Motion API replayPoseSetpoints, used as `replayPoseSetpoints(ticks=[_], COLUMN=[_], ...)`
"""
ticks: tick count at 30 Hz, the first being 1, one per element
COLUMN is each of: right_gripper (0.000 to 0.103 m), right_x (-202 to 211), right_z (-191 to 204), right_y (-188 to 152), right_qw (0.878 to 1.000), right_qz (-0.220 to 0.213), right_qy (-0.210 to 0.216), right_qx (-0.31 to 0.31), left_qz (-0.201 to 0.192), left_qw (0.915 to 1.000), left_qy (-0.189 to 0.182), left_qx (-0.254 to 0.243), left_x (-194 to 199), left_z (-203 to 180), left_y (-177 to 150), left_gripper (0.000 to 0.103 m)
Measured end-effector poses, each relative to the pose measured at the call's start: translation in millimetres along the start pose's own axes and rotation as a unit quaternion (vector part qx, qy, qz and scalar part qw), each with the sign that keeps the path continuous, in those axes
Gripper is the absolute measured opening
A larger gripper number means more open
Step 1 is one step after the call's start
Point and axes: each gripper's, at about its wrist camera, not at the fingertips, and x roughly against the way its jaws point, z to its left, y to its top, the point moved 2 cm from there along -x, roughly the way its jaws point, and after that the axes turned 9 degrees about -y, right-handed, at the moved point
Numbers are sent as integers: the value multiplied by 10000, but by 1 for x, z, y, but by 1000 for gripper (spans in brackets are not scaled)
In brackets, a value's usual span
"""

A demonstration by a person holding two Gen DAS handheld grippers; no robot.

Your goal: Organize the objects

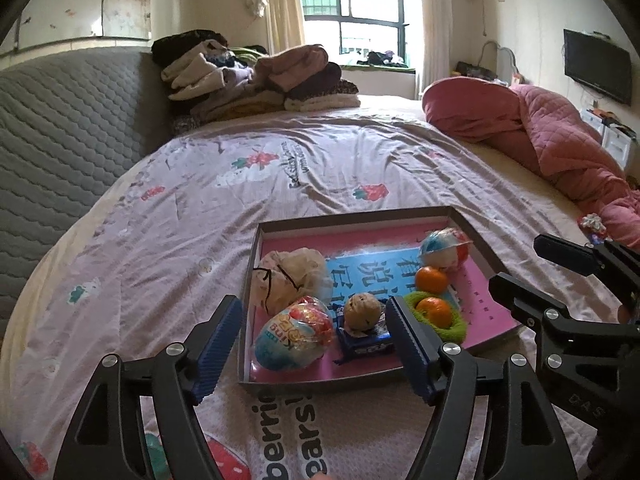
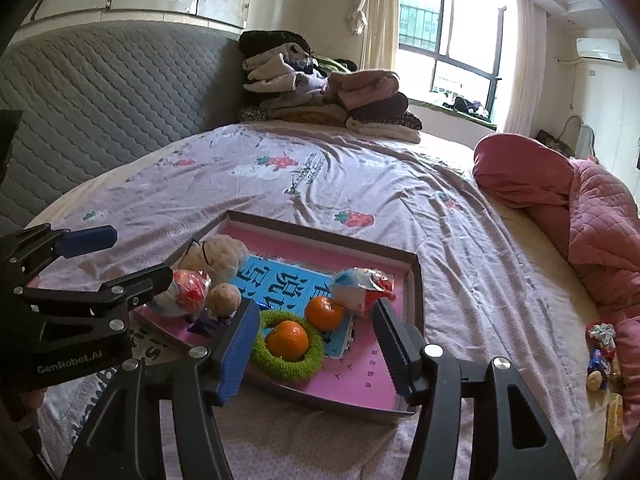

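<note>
A shallow pink-lined box (image 1: pixel 486 264) (image 2: pixel 414 280) lies on the bed. It holds a wrapped toy egg (image 1: pixel 294 336), a walnut (image 1: pixel 362 310) on a blue snack packet (image 1: pixel 366 344), a cream mesh pouch (image 1: pixel 288 276), two oranges (image 1: pixel 431 279) (image 2: pixel 325 313), one of them (image 2: pixel 287 340) inside a green fuzzy ring (image 2: pixel 286 368), and a red-blue wrapped ball (image 1: pixel 444 248). My left gripper (image 1: pixel 314 348) is open and empty over the box's near edge. My right gripper (image 2: pixel 316 356) is open and empty over the green ring.
The bed has a pink strawberry-print sheet (image 1: pixel 280 176). Folded clothes (image 1: pixel 256 76) are piled by the grey headboard (image 1: pixel 68 128). A rolled pink quilt (image 1: pixel 540 136) lies at the right. Small wrapped items (image 2: pixel 600 352) sit by the quilt.
</note>
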Motion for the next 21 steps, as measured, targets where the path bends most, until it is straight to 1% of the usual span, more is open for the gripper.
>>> replayPoseSetpoints(ticks=[5, 12, 15, 17, 21], right_gripper=[63, 65, 66, 69, 69], right_x=[16, 36, 46, 51, 65], right_z=[-4, -10, -12, -14, -16], right_y=[7, 15, 16, 17, 17], right_qw=[9999, 9994, 9992, 9991, 9987], right_qz=[-136, -243, -302, -308, -377], right_qy=[-10, -43, -64, -68, -83], right_qx=[-90, -223, -248, -273, -326], left_qz=[-149, -331, -366, -395, -389], left_qw=[9999, 9993, 9990, 9988, 9987], left_qy=[34, 185, 247, 275, 307], left_qx=[25, 25, 37, 44, 64], left_x=[20, 48, 58, 64, 74], left_z=[-3, -7, -9, -11, -15], left_y=[6, 15, 17, 17, 15], left_gripper=[76, 78, 78, 78, 78])
